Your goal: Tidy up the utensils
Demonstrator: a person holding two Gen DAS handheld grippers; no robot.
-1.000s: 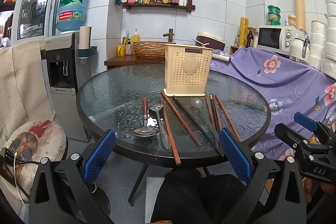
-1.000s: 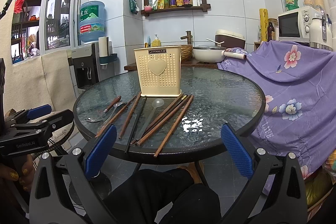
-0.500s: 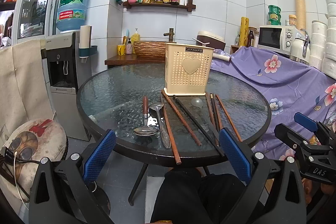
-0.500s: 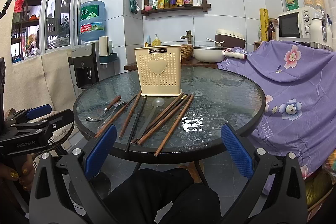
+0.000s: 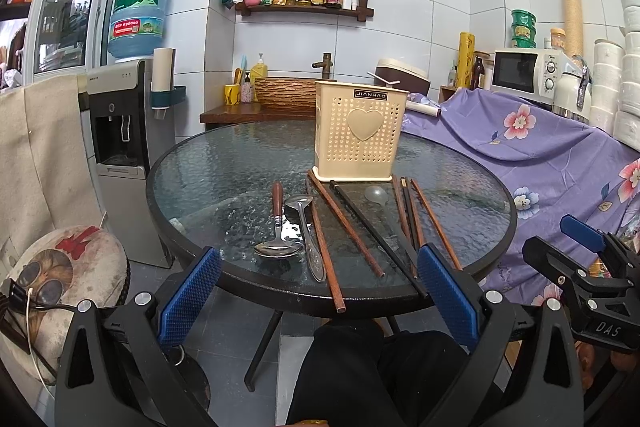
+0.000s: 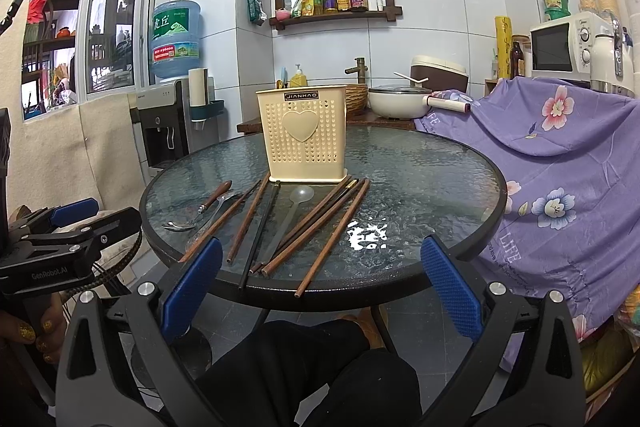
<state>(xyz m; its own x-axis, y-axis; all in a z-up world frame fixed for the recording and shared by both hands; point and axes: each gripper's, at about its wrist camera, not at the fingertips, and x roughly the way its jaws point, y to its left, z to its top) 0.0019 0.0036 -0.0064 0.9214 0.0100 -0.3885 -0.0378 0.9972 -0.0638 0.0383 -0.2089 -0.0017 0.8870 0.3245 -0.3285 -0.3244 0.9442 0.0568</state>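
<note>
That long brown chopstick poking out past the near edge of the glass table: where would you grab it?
By its overhanging near end. The brown chopstick lies flat on the glass table, but its tip sticks out past the rim toward the open right gripper. Coming in level from the near side, fingers above and below the tip, probably avoids scraping the glass.

Bare glass table point(image 6: 420, 187) at the frame's right gives passage; the utensil holder point(image 6: 303, 135) and fanned chopsticks point(image 6: 316, 223) block the center and lower left.
</note>
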